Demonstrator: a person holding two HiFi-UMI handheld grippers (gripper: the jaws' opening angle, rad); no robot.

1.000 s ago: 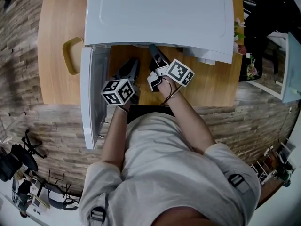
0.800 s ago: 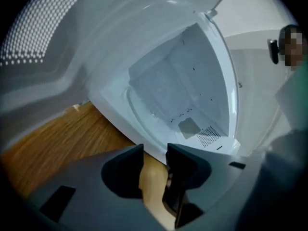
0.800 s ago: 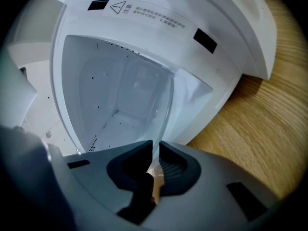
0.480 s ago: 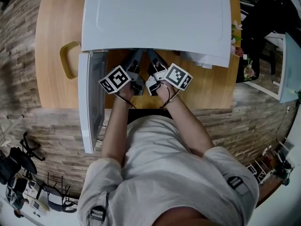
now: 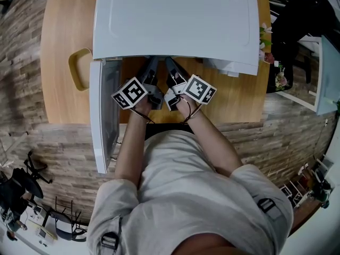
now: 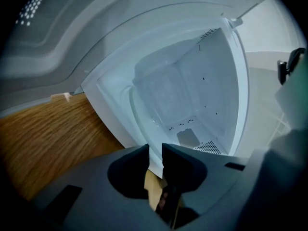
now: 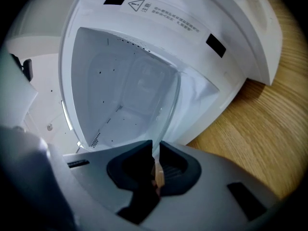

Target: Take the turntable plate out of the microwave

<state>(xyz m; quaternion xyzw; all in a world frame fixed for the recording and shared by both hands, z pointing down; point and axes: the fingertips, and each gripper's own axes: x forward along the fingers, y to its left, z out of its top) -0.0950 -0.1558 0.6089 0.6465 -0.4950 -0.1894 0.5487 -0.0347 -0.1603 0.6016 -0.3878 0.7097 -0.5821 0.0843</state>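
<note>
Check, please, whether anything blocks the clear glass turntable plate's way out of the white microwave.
Nothing visible does: the clear glass turntable plate is at the white microwave's open front, its door swung aside.

A light brown wooden table (image 5: 58, 47) with rounded corners stands on a grey-brown floor of stone-pattern strips (image 5: 21, 116). On the left part of the table lies a mustard-yellow tray with rounded corners (image 5: 70, 70). Just beside the table's right edge are pink and white flowers (image 5: 267, 36). Well apart from its lower left corner stand black metal frames (image 5: 21, 179).
</note>
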